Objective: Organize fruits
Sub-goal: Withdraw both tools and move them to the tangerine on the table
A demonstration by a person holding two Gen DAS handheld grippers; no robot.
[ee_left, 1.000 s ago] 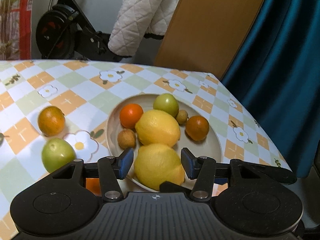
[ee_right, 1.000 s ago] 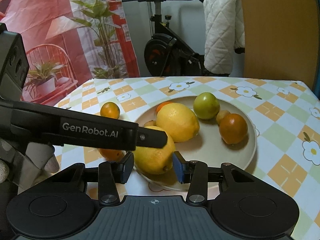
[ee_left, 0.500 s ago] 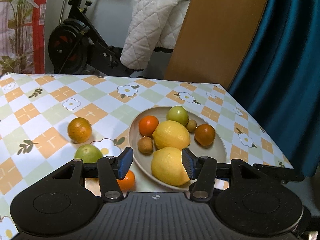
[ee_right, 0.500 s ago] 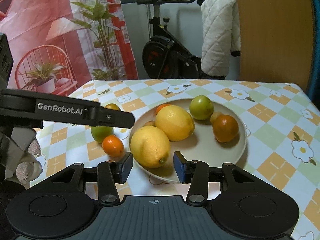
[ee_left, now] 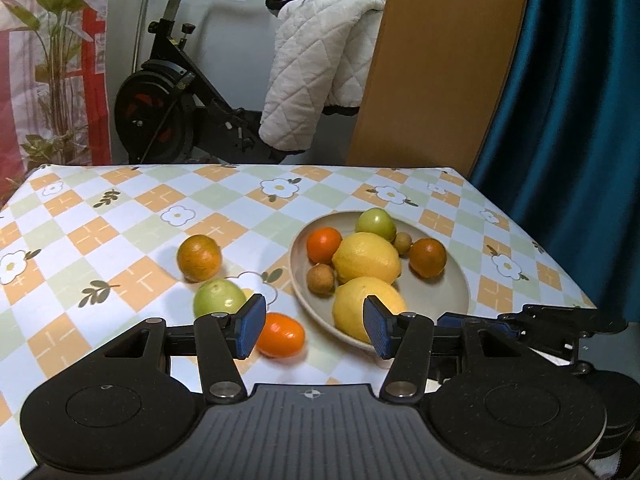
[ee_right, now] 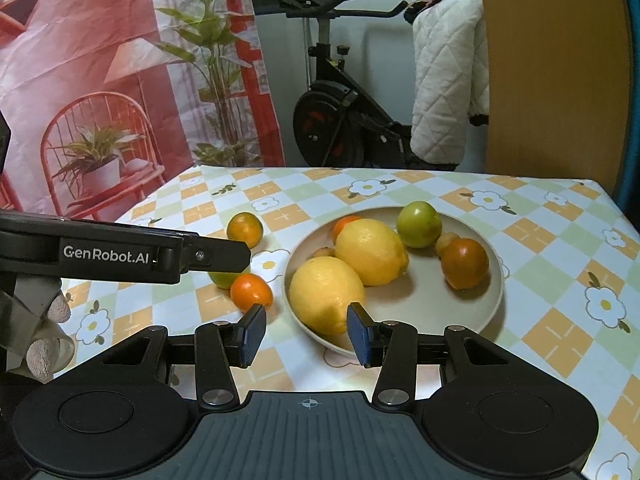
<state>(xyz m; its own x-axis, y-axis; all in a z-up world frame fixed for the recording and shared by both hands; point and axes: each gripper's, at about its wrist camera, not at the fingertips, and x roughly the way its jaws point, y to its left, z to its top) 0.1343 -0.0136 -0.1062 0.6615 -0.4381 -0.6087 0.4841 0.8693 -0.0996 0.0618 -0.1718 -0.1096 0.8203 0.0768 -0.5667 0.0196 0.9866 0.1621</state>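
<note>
While both grippers hang over the near edge of the table (ee_left: 120,216), three fruits lie loose on the cloth left of the plate (ee_left: 456,300): an orange (ee_left: 199,257) farthest back, a green fruit (ee_left: 219,298) nearer, and a small tangerine (ee_left: 280,334) nearest, just beside the plate rim. The left gripper (ee_left: 312,326) has its fingers apart with nothing between them. On the plate sit two lemons (ee_right: 326,294), a tangerine, two small brown fruits, a green fruit and a dark orange (ee_right: 465,263). The right gripper (ee_right: 306,334) is likewise parted and empty, with the near lemon just beyond its pads. A gloved hand (ee_right: 44,320) shows at the left of the right wrist view.
</note>
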